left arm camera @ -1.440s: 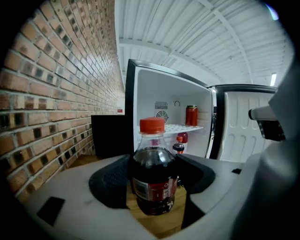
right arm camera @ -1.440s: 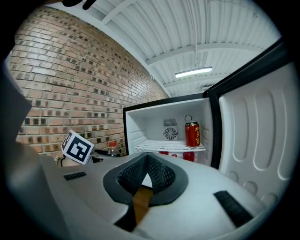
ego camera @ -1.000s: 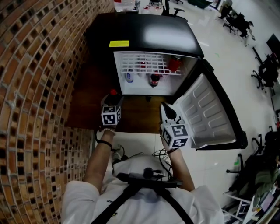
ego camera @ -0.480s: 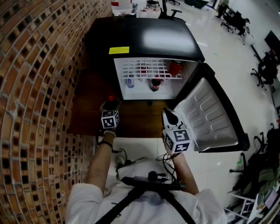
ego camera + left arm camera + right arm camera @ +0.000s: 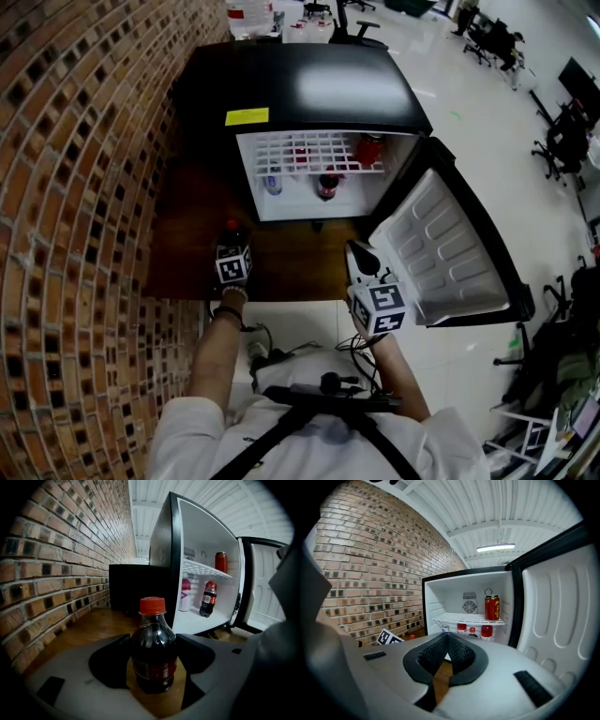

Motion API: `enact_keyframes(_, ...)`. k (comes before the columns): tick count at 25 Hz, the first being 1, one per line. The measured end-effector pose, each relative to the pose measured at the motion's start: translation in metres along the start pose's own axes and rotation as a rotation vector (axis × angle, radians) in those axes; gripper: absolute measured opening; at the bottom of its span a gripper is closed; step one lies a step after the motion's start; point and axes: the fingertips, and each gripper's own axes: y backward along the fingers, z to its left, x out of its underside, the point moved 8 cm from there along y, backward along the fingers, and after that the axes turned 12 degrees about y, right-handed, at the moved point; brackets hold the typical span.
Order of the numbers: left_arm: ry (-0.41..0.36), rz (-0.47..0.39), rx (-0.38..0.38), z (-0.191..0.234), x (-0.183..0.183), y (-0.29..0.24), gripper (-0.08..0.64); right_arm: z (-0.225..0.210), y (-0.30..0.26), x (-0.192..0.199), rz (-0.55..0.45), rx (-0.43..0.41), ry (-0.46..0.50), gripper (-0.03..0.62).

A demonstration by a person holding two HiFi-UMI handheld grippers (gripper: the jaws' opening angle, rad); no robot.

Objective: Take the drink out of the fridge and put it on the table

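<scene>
A small cola bottle (image 5: pixel 152 620) with a red cap (image 5: pixel 232 226) stands upright between the pads of my left gripper (image 5: pixel 153 641), which is shut on its sides. Its base is low over the brown wooden table (image 5: pixel 89 625), left of the fridge; whether it touches the wood I cannot tell. In the head view the left gripper (image 5: pixel 232 236) sits in front of the fridge's left corner. My right gripper (image 5: pixel 356 249) hovers near the open door with its pads together and nothing held; its own view shows the same shut gripper (image 5: pixel 446 641).
The black mini fridge (image 5: pixel 309 84) stands open, its door (image 5: pixel 441 244) swung out to the right. Inside are a red can (image 5: pixel 368 150) on the wire shelf, another cola bottle (image 5: pixel 326 186) and a pale can (image 5: pixel 273 181). A brick wall (image 5: pixel 75 187) runs along the left.
My left gripper has drawn back from the fridge toward the person and slightly left, carrying the cola bottle. The right gripper has hardly moved.
</scene>
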Motion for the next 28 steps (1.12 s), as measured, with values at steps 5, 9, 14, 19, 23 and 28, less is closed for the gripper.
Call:
enact_keyframes(5,0.016,-0.013,-0.006,0.009,0.004,-0.007,0.304,0.002,0.002,0.005,0.013,0.0,-0.001,0.009)
enact_keyframes(9,0.01,0.002,-0.001,0.009,0.01,-0.01,0.305,0.004,0.003,0.007,0.025,-0.001,-0.002,0.009)
enact_keyframes(14,-0.029,-0.002,0.015,0.005,0.017,-0.007,0.305,0.006,0.003,0.011,0.037,-0.011,-0.001,0.009)
enact_keyframes(19,-0.068,-0.001,0.013,0.0,0.02,0.002,0.307,0.007,0.002,0.011,0.029,-0.015,-0.004,0.009)
enact_keyframes(23,-0.093,0.014,0.007,0.002,0.03,0.005,0.308,0.008,0.003,0.012,0.026,-0.016,-0.006,0.009)
enact_keyframes(28,-0.107,0.046,0.005,0.0,0.031,0.006,0.31,0.009,0.008,0.011,0.018,-0.014,-0.011,0.009)
